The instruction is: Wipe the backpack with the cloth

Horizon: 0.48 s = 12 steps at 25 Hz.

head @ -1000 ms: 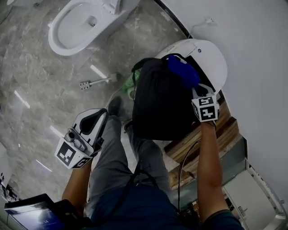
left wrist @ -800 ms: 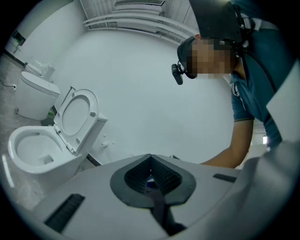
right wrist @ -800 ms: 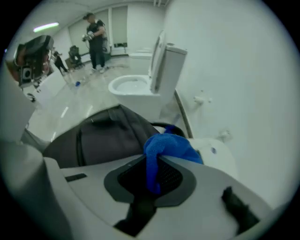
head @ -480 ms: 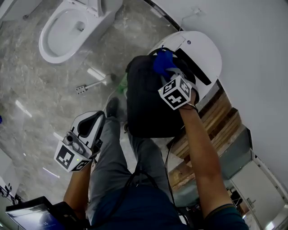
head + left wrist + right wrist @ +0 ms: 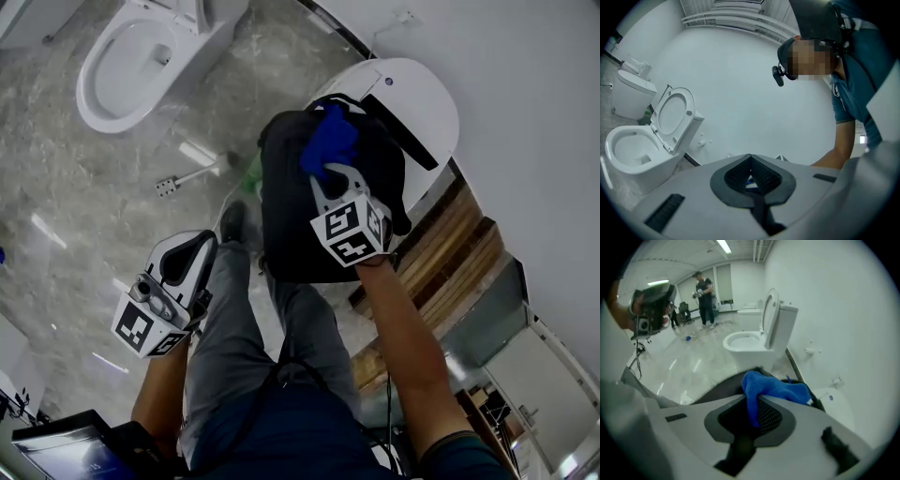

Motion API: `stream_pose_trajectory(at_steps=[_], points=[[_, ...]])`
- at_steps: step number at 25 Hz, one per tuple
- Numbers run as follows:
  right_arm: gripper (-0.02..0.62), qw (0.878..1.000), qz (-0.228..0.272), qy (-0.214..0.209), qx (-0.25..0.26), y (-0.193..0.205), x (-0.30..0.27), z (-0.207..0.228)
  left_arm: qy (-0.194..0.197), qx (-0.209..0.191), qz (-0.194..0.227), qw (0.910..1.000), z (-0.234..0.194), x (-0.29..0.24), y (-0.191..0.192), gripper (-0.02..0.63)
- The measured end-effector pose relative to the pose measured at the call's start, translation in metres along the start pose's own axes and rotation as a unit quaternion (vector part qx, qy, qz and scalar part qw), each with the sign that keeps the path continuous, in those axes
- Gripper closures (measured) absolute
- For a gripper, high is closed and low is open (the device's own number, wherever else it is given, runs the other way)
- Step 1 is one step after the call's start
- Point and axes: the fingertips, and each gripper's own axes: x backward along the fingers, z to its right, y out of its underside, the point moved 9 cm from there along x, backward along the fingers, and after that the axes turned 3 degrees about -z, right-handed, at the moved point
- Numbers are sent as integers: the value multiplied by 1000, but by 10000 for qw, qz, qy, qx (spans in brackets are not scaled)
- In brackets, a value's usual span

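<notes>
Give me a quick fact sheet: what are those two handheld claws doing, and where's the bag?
Right gripper: shut on blue fluffy cloth, held against the bag's top
Left gripper: shut, empty, held aside over the grey marble floor
Bag: black fabric backpack, resting on white closed toilet
Nearby: white open toilet

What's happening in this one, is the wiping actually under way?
Yes, it looks so. The right gripper is shut on a blue cloth and presses it onto the upper part of a black backpack, which sits on what looks like a closed white toilet by the wall. The left gripper hangs off to the side, jaws together and empty, touching nothing.
</notes>
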Motion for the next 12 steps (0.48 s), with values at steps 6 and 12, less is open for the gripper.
stream_pose_trajectory(at_steps=[6,12], points=[[548,10000,-57,42,50,14,22,-20,49,-26,7,10000,0,0,-3,600],[548,9863,-829,963,-1049,111,78,26,89,28,-8,10000,1,4,4,600]])
